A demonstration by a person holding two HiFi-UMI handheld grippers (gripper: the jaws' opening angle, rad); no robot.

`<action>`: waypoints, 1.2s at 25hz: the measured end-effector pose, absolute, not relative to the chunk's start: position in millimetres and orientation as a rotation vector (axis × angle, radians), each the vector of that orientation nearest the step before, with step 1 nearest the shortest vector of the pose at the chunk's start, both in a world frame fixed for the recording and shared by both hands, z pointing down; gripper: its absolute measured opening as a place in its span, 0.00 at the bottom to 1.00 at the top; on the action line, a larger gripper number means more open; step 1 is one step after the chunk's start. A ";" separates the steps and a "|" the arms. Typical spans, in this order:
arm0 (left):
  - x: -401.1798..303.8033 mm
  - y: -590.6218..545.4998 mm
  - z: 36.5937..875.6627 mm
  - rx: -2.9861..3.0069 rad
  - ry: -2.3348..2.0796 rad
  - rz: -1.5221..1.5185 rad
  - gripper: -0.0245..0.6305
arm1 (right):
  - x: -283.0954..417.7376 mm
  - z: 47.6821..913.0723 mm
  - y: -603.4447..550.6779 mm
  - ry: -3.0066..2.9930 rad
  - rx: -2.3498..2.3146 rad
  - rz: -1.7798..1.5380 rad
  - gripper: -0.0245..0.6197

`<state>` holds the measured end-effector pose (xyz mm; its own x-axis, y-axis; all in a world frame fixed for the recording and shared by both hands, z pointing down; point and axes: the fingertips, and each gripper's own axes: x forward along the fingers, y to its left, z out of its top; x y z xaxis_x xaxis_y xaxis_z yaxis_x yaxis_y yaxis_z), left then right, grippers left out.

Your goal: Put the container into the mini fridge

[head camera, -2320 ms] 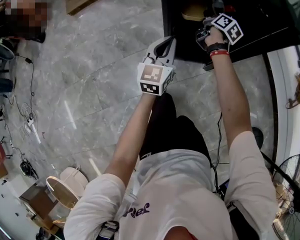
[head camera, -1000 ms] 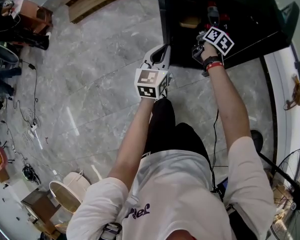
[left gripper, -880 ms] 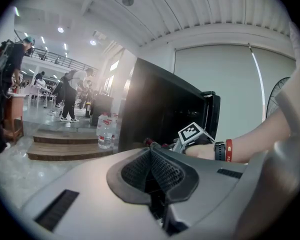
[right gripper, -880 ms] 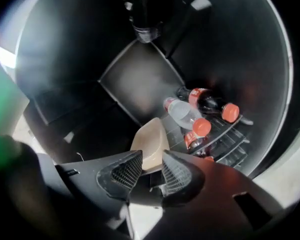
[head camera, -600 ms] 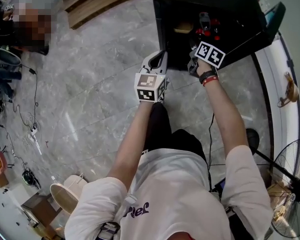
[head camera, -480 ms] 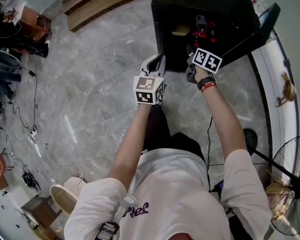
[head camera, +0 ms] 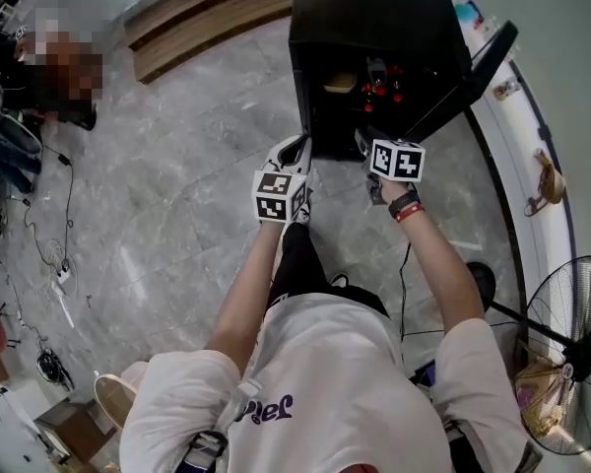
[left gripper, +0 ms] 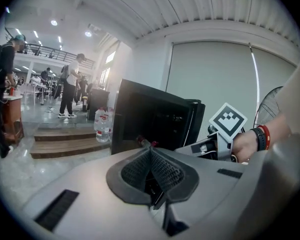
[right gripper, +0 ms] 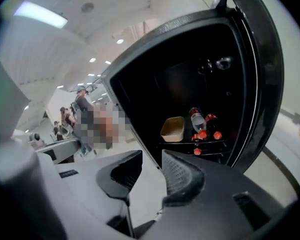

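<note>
Since a moment ago the fridge (head camera: pixel 374 18) sits farther up the head view, and the right hand-held gripper (right gripper: pixel 151 156), which was at its opening, is now just outside it. Its door (head camera: pixel 478 67) stands wide open on the right side.

That right hand-held gripper has its jaws apart with nothing between them. The left hand-held gripper (left gripper: pixel 151 151) hangs beside it over the floor, jaws pressed together and empty. The container (right gripper: pixel 172 129) rests on a shelf inside the fridge, just left of the red-capped bottles (right gripper: pixel 202 126).

Placement looks done, so the step in hand is likely backing off and shutting the door. To do it well, keep both hand-held grippers clear of the shelf and bottles, then push on the door's outer face near its free edge, so it swings in evenly without jolting the shelf.

The fridge's inside is dark, so how squarely the container sits on the shelf cannot be judged. Whether it holds anything is not visible. The left gripper view shows the cabinet only as a black block, and a small red-tipped object just above those jaws is too small to identify.
</note>
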<state>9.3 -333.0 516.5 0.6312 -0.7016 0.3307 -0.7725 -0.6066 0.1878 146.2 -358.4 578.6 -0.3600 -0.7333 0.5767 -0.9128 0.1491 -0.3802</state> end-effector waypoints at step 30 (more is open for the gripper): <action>16.3 -172.2 443.8 2.679 -1.204 0.328 0.07 | 209.3 460.9 -130.2 -2.264 1.670 0.618 0.10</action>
